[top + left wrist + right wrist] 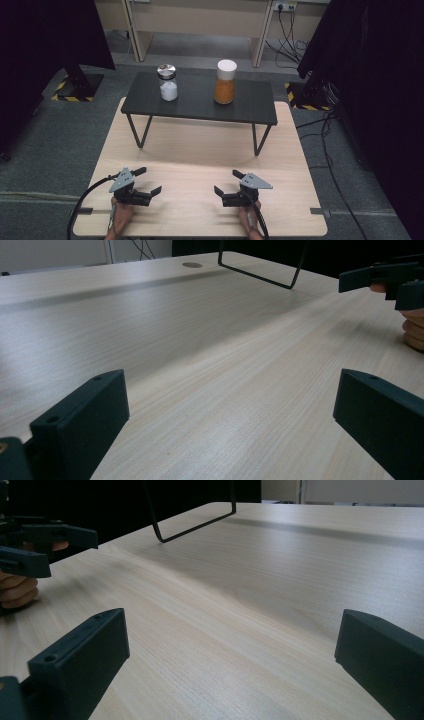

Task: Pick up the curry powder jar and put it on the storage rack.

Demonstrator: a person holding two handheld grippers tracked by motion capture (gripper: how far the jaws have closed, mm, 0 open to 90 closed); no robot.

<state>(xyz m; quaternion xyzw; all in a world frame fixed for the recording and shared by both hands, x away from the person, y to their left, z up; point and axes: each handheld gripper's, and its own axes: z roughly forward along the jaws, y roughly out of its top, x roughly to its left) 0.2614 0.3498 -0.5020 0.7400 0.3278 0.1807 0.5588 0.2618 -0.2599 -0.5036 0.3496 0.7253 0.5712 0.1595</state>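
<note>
Near edge: left claw [148,181] and right claw [226,182] rest on the wooden tabletop [200,150], jaws spread wide, holding nothing. Bare wood lies between them and ahead. Farther back stands a black shelf riser [200,105], carrying a white-powder jar [168,82] and an orange-powder jar [225,82], well apart.

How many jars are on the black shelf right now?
2. The jar with white powder stands at the left of the black shelf; the jar with orange powder stands to its right, apart from it. Nothing seems hidden.
</note>
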